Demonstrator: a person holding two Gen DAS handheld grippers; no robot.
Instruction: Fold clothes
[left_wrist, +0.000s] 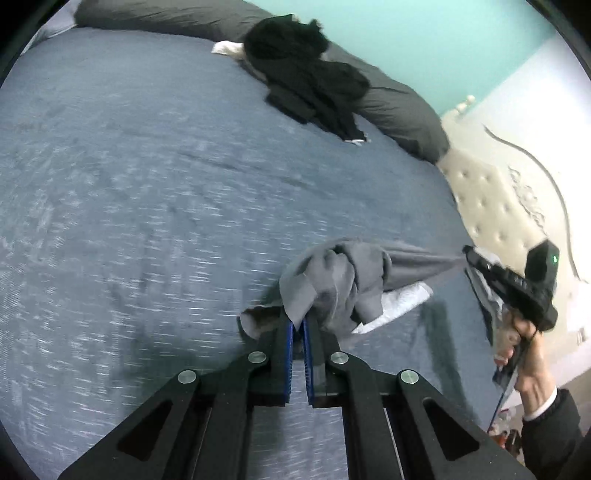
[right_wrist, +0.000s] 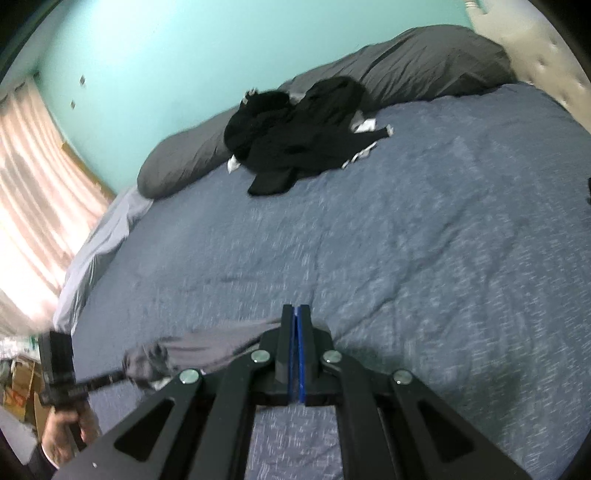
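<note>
My left gripper (left_wrist: 298, 325) is pinched tight on one bunched end of the grey cloth (left_wrist: 354, 280), and the cloth stretches away to the right in one long line until it meets my right gripper (left_wrist: 466, 254), which is squeezed tight on the other end. The cloth hangs just above the near part of the blue bed cover (left_wrist: 147, 184), between my two hands, with the pile of black clothes (left_wrist: 306, 77) far off by the dark pillows (left_wrist: 399, 107). Both grippers tip down toward the bed, so I think I should pull the cloth flat next.
</note>
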